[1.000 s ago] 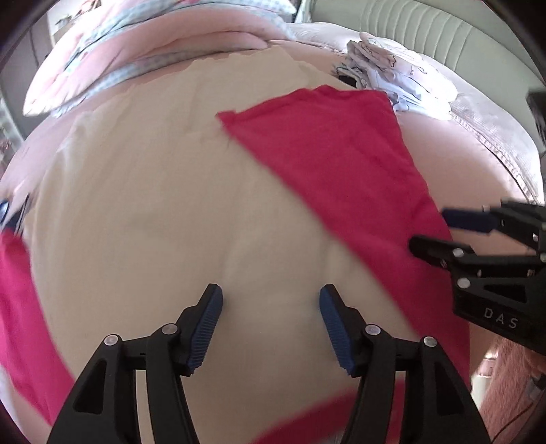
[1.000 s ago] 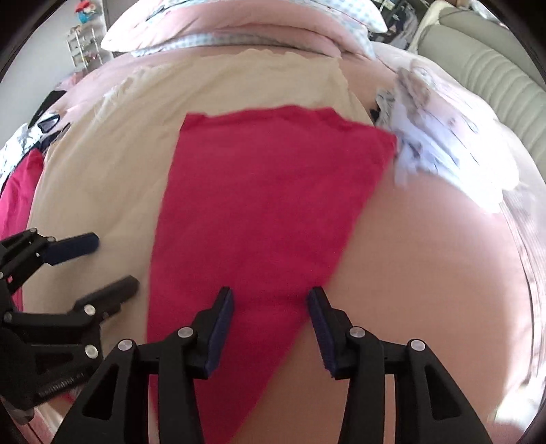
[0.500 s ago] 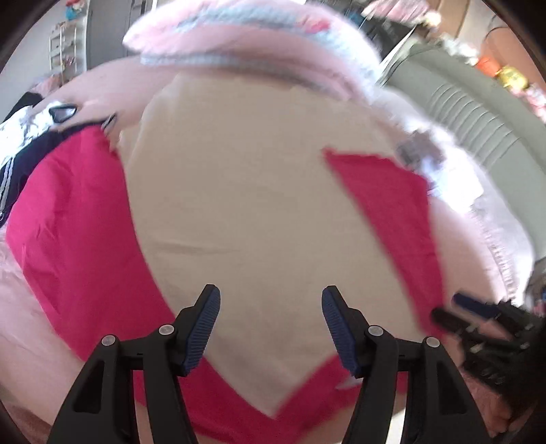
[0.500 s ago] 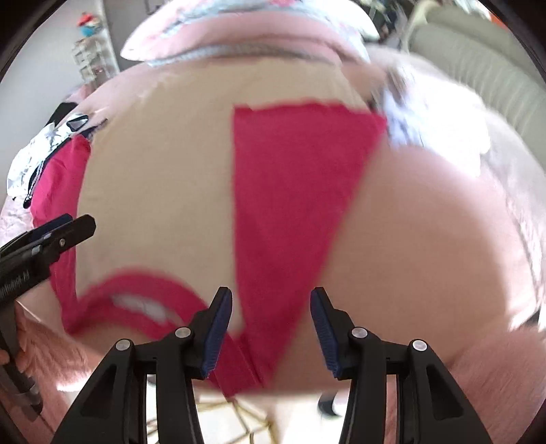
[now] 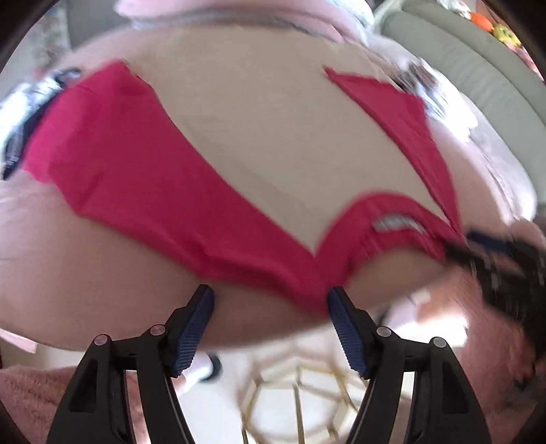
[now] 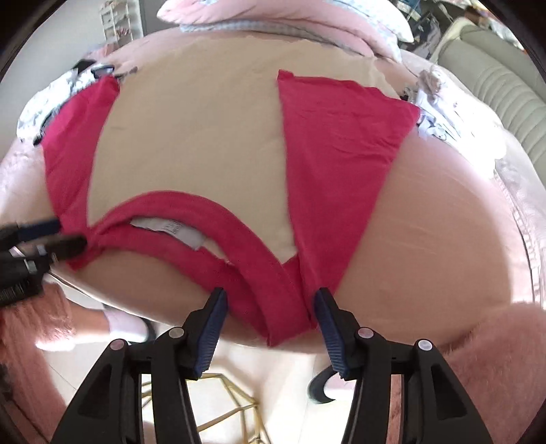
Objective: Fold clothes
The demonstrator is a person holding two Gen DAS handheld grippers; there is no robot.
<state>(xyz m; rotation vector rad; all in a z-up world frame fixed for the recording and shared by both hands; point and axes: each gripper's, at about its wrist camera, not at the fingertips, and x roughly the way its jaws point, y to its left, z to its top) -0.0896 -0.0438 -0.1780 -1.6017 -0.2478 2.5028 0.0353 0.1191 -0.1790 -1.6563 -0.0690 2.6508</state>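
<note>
A shirt with a cream body [image 5: 273, 136] [image 6: 191, 143], red sleeves and a red collar [image 6: 204, 205] lies flat on the pink bed [image 6: 443, 222], neck towards me. A white label [image 6: 167, 227] shows inside the collar. My left gripper [image 5: 269, 300] [image 6: 51, 235] hangs over the shirt's left shoulder at the bed's near edge. Its jaws are opening, with red cloth under the gap and not pinched. My right gripper [image 6: 269, 300] [image 5: 494, 252] hovers over the right shoulder seam. Its jaws are also opening, and the pads are not pressing on the red cloth.
Pink pillows [image 6: 290, 13] lie at the bed's far end. A white printed heap of clothes [image 6: 440, 112] sits at the right, dark and white clothes [image 6: 61, 88] at the left. A green padded sofa [image 6: 494, 78] stands beyond. Below the edge are a gold wire frame [image 6: 221, 410] and a pink fluffy rug [image 6: 494, 358].
Both grippers have drawn back from mid-shirt to the bed's near edge, so the collar and floor have come into view. Both pairs of jaws stand a little wider.
</note>
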